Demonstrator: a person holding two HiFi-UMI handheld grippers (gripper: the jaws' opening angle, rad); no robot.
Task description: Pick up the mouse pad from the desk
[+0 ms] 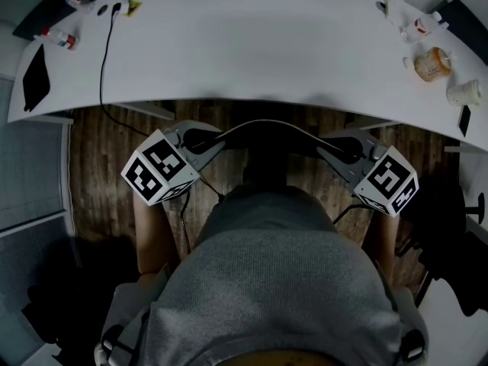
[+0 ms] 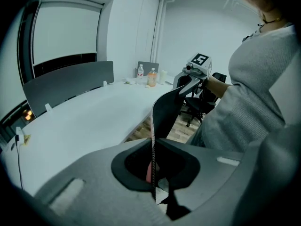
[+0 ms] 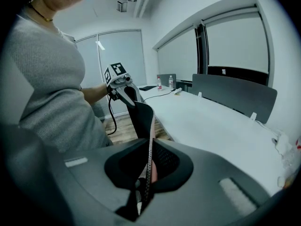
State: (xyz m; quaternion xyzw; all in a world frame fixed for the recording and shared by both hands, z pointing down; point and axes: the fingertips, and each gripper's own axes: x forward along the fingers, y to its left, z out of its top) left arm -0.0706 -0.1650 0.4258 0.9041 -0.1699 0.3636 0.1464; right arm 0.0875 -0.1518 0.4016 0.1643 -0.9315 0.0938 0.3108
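Observation:
The black mouse pad (image 1: pixel 263 134) hangs off the desk in front of the person's chest, stretched between both grippers and bowed upward. My left gripper (image 1: pixel 200 139) is shut on its left end, and my right gripper (image 1: pixel 345 145) is shut on its right end. In the left gripper view the pad's thin edge (image 2: pixel 153 140) runs out from the shut jaws of the left gripper (image 2: pixel 153 169) toward the right gripper (image 2: pixel 197 68). The right gripper view shows the same: the pad (image 3: pixel 142 117) leaves the right gripper (image 3: pixel 147 172) and reaches the left gripper (image 3: pixel 118 79).
The white desk (image 1: pixel 267 52) curves ahead of the person. An orange bottle (image 1: pixel 432 63) and small containers stand at its right end, a black cable (image 1: pixel 103 67) and a flat black item (image 1: pixel 34 78) at its left. Below is wood floor (image 1: pixel 99 158). A black office chair (image 2: pixel 200 105) stands behind.

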